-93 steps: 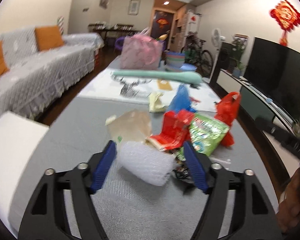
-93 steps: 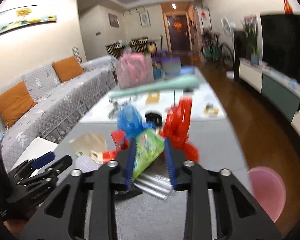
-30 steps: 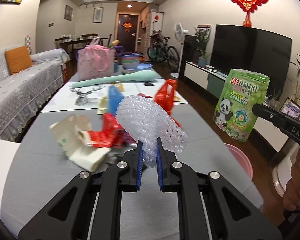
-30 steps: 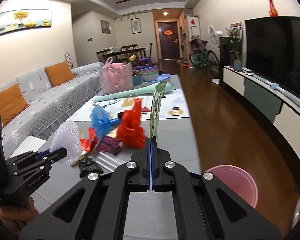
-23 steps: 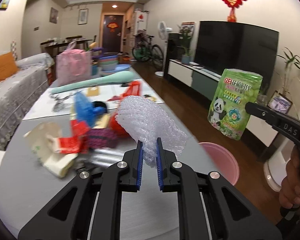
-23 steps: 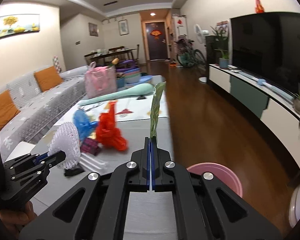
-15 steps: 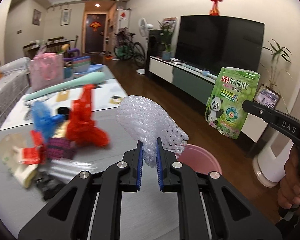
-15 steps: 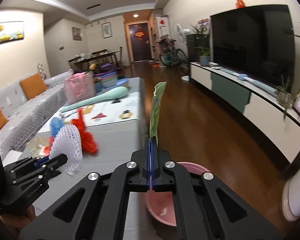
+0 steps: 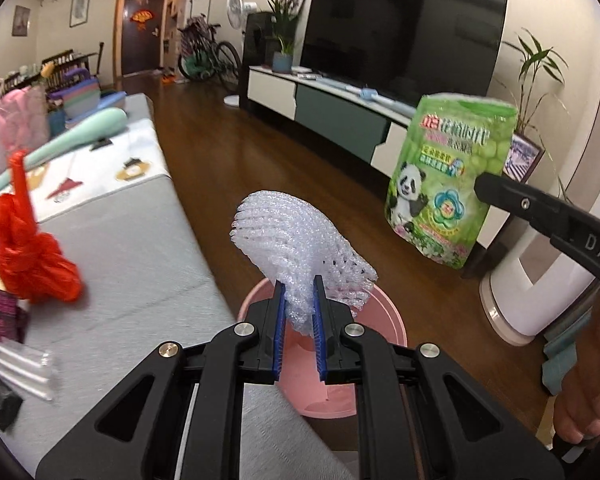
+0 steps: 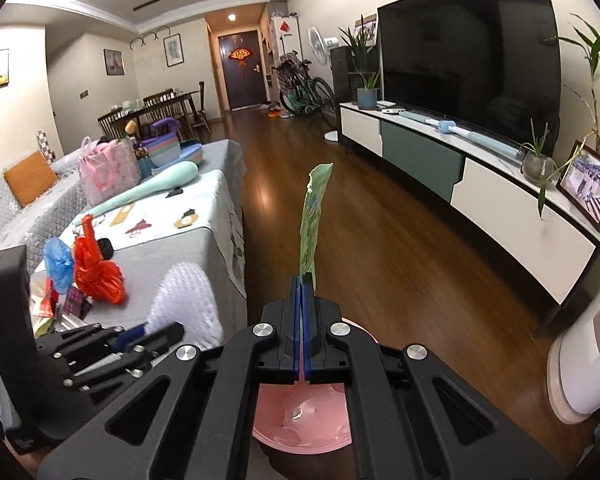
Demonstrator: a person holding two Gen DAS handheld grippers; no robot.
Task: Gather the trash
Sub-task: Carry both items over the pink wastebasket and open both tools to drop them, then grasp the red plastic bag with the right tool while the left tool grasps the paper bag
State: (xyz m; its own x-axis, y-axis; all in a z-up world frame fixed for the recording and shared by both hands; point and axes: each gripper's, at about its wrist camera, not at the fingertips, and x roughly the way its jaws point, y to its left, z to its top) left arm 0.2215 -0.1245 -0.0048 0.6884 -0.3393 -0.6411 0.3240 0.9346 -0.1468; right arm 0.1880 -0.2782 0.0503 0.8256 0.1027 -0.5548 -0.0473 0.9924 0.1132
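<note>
My left gripper (image 9: 299,286) is shut on a white foam net sleeve (image 9: 296,240) and holds it above the pink bin (image 9: 374,320) on the floor beside the table. My right gripper (image 10: 302,280) is shut on a green panda snack bag (image 10: 313,216), seen edge-on, also above the pink bin (image 10: 304,420). In the left wrist view the bag (image 9: 446,176) hangs to the right of the foam, held by the right gripper (image 9: 480,188). The left gripper (image 10: 148,330) with the foam (image 10: 188,300) shows at lower left of the right wrist view.
More trash lies on the grey table (image 9: 132,248): a red plastic bag (image 9: 28,252), a blue bag (image 10: 58,264), wrappers and clear packets (image 9: 20,364). A TV cabinet (image 10: 480,184) runs along the right wall. A white appliance (image 9: 540,292) stands right of the bin.
Both grippers have swung right, off the table and over the pink bin, each still holding its piece. The trash pile now lies far left.
</note>
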